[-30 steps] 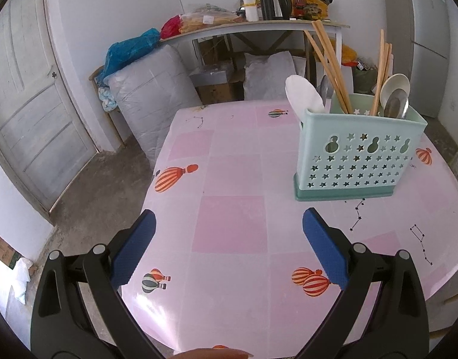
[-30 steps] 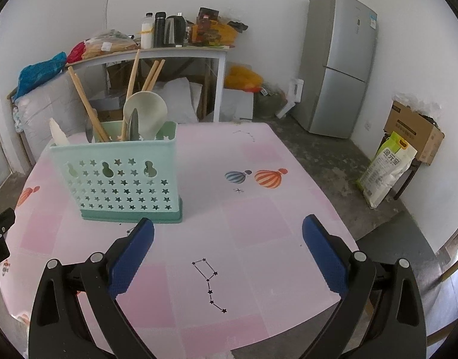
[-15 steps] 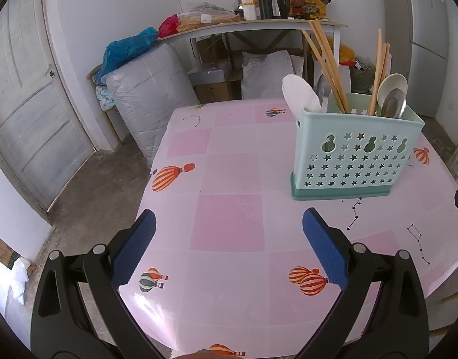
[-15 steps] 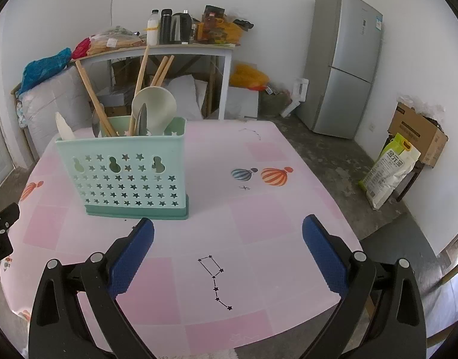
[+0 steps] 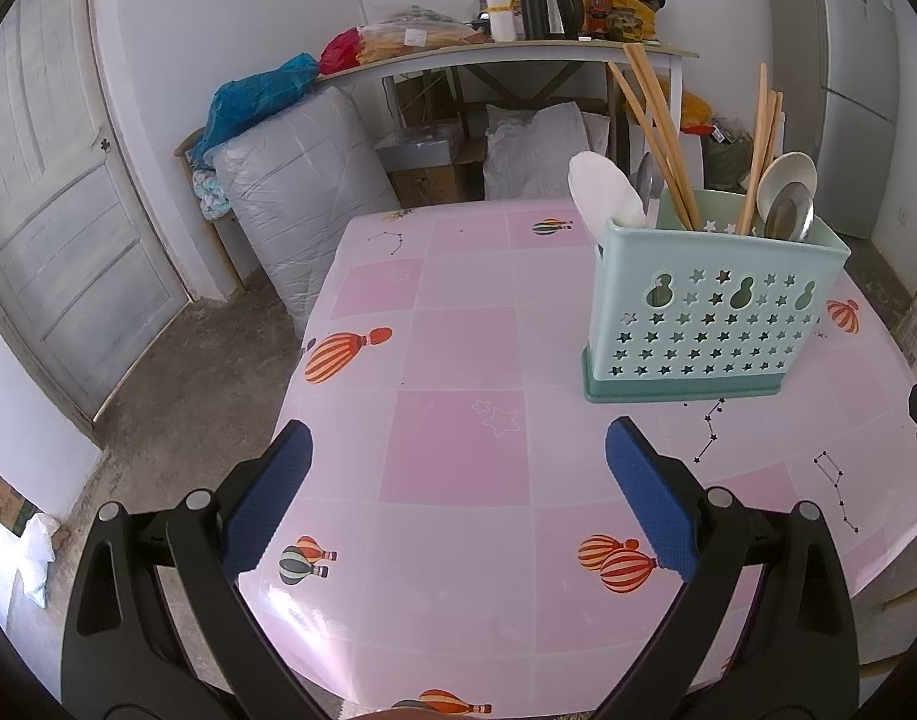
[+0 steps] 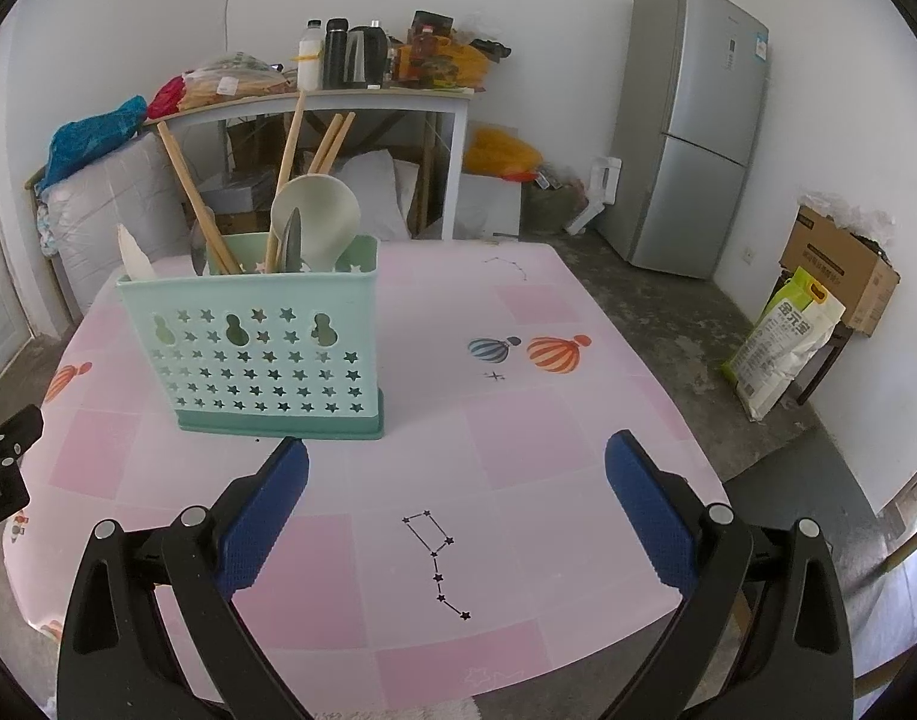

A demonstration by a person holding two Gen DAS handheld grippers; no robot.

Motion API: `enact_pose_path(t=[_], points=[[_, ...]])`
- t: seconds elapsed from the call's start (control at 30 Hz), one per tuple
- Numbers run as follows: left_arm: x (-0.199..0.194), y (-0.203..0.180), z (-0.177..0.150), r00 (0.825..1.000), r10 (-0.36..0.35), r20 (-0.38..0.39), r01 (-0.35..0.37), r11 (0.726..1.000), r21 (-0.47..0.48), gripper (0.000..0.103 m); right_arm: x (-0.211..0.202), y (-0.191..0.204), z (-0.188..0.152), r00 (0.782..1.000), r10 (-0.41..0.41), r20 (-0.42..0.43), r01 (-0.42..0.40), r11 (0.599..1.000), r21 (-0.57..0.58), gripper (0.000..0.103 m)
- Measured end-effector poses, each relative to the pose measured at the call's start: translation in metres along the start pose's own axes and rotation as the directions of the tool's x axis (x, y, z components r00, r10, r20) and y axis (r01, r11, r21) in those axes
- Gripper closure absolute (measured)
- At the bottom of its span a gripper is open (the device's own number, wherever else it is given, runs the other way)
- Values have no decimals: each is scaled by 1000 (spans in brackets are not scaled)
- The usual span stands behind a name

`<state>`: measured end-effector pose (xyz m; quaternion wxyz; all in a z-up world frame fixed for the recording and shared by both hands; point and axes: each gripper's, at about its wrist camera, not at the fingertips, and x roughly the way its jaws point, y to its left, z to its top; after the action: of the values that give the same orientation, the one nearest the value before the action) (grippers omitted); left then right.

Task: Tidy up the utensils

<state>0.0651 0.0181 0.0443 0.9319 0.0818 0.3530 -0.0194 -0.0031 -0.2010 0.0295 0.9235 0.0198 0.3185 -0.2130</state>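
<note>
A mint-green utensil caddy (image 5: 713, 312) (image 6: 251, 348) with star cut-outs stands upright on the pink table (image 5: 458, 456) (image 6: 518, 432). Inside it are wooden chopsticks (image 5: 659, 132) (image 6: 191, 198), a white rice paddle (image 5: 602, 192), a pale ladle (image 6: 317, 210) and a metal spoon (image 5: 788, 213). My left gripper (image 5: 458, 486) is open and holds nothing, hovering over the table's near left part, with the caddy ahead to its right. My right gripper (image 6: 457, 498) is also open and holds nothing; the caddy stands just ahead of its left finger.
A cluttered side table (image 6: 362, 90) with bottles and a kettle stands at the back wall. Wrapped bundles (image 5: 296, 198) and a door (image 5: 56, 228) are on the left, a fridge (image 6: 692, 126), a box (image 6: 836, 270) and a sack (image 6: 782, 342) on the right.
Both grippers have pulled back slightly from the caddy and shifted; the right wrist view has turned a little left-to-right so the caddy sits more central. Both stay open.
</note>
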Motion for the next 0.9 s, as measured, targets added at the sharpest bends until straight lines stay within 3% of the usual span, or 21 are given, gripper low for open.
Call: enact_pose_path(t=[0.9], points=[[2,0,0,1000,2,-6,-2,1000,-8,9,-1,2,0,1000,6,1,-6,1000,0,7]])
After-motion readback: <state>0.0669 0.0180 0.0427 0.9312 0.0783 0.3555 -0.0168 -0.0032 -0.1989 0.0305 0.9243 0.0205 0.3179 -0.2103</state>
